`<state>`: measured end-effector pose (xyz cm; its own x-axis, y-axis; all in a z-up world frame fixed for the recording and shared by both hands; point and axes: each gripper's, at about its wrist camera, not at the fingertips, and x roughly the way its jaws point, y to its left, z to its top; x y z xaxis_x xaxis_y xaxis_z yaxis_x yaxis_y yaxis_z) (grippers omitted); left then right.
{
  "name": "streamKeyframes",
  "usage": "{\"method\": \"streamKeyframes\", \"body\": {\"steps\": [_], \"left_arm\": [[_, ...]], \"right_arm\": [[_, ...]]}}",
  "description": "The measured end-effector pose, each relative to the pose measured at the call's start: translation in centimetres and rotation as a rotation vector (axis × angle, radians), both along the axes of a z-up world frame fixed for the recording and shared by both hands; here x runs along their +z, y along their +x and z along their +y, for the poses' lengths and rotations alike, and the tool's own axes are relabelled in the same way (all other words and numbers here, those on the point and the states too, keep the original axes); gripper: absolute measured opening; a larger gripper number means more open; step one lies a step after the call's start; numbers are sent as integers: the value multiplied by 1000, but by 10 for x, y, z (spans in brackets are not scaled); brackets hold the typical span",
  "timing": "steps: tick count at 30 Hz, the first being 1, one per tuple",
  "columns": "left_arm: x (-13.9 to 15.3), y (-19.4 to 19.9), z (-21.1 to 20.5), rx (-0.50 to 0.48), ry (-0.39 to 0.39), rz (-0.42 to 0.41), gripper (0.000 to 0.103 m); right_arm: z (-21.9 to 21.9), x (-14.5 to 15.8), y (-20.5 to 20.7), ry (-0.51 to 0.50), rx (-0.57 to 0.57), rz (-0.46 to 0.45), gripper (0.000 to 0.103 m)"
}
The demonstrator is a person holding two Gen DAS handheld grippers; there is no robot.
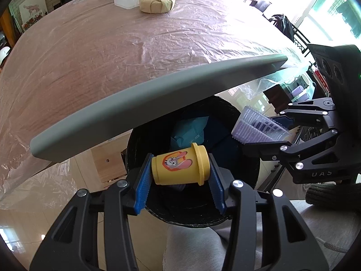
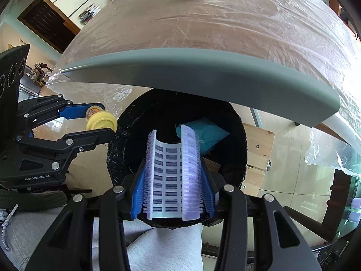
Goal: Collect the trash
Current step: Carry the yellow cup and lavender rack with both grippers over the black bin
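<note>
Two grippers hang over the black bin (image 1: 237, 158) just below the near grey table edge (image 1: 158, 103), with open floor either side: the left gripper (image 1: 180, 176) pinches a yellow tub (image 1: 178, 167), the right gripper (image 2: 173, 194) a purple hair roller (image 2: 173, 176) above the bin's mouth

Two matte black handheld grippers, left gripper (image 1: 178, 176) and right gripper (image 2: 172, 189), each built of angular linkage arms pinned with round silver screws. Ribbed blue pads (image 1: 142, 187) lining the jaws. Pale lettering on the side of each body, partly legible. Three round recesses on the upper housing. Light grey trousers (image 2: 164, 248) below, a dark green knitted cuff (image 1: 331, 195), a white braided cable (image 2: 6, 230).
</note>
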<state>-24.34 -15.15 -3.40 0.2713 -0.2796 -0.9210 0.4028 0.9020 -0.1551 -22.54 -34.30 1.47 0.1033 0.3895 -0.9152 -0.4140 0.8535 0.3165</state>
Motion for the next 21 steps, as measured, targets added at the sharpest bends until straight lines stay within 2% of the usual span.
{"method": "streamKeyframes", "body": {"steps": [21], "left_arm": [[-3,0,1,-7,4,5,47]], "right_arm": [[-2,-13,4,-19,-6,26,42]]}}
